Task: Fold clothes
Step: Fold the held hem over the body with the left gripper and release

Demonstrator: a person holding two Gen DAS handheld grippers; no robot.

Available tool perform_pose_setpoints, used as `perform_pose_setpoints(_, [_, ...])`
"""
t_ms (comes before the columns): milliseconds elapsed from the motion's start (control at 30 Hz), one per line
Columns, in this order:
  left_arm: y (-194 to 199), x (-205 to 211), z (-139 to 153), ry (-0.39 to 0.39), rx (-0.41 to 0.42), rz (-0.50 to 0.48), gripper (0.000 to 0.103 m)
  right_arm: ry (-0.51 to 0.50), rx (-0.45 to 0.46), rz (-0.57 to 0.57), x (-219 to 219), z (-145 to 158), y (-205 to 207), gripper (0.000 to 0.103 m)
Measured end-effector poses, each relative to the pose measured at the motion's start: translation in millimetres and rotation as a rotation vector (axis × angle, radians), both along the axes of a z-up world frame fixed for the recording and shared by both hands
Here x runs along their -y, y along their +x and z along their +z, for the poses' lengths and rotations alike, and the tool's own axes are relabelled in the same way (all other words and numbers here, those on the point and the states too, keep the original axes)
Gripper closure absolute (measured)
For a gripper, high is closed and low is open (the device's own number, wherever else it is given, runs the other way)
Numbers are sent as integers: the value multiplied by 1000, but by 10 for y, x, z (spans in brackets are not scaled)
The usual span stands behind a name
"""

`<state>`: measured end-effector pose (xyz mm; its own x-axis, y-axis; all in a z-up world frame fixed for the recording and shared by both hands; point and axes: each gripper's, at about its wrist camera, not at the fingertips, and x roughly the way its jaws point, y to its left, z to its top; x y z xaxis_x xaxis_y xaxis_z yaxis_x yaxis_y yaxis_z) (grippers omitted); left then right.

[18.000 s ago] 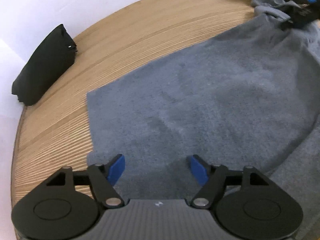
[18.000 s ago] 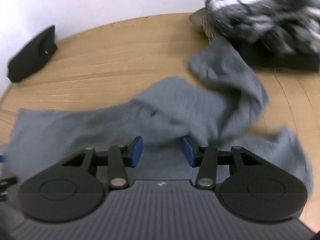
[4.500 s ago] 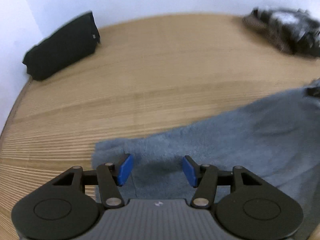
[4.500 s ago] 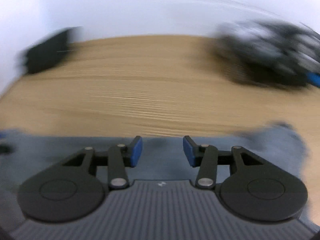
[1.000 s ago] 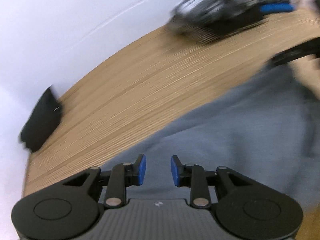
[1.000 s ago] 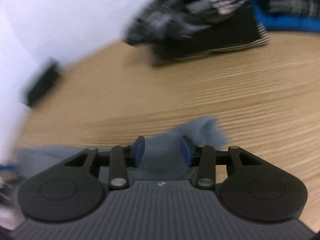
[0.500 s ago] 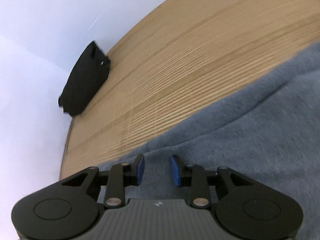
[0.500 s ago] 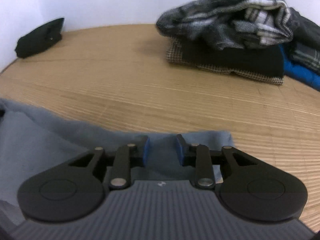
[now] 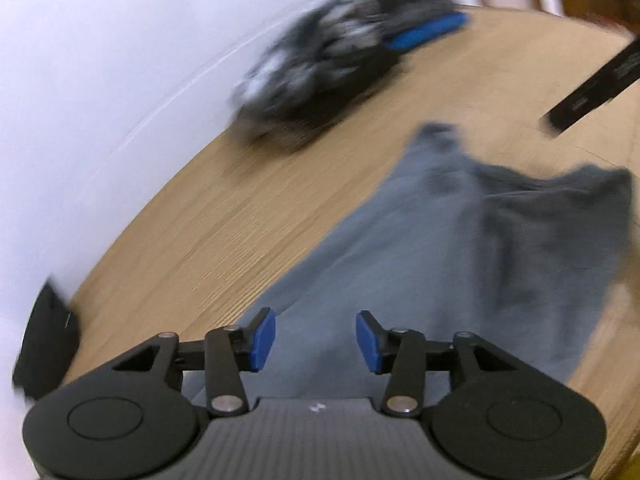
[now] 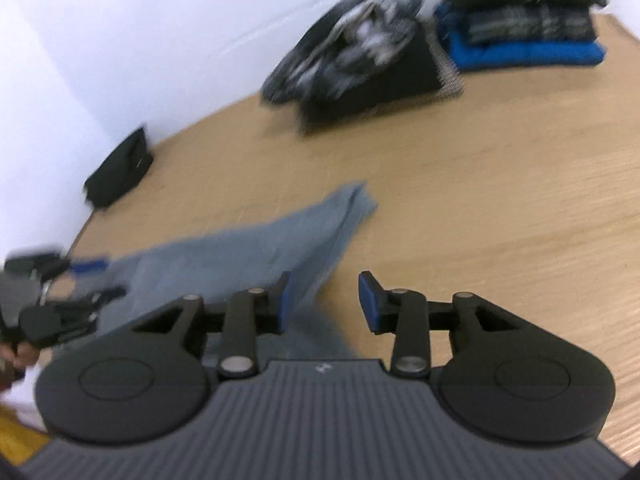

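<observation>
My wooden table (image 10: 500, 208) carried the grey garment (image 10: 256, 248) at lower left of the right view; a black pouch (image 10: 120, 170) lay at far left; stacked folded clothes (image 10: 520, 20) sat at upper right.

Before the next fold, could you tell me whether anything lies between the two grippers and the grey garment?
Nothing visible does. The grey garment lies directly under the open left gripper; the open right gripper hangs over its edge.
</observation>
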<state>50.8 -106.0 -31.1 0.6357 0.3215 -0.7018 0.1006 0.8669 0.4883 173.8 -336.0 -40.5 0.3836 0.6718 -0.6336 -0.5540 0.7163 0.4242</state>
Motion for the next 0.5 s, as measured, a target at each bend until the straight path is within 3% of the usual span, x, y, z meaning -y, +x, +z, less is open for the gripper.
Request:
perform_pose_setpoints(200, [195, 175, -344, 0, -85, -54, 56, -52, 38, 171, -525, -309, -258, 67])
perform_pose_setpoints(333, [174, 165, -444, -7, -96, -32, 57, -185, 125, 127, -762, -490, -230, 68])
perform_pose_setpoints(433, [112, 135, -343, -45, -79, 6, 56, -137, 33, 73, -738, -466, -121, 67])
perform_pose_setpoints(500, [55, 112, -305, -56, -67, 44, 54, -110, 27, 34, -676, -414, -157, 67])
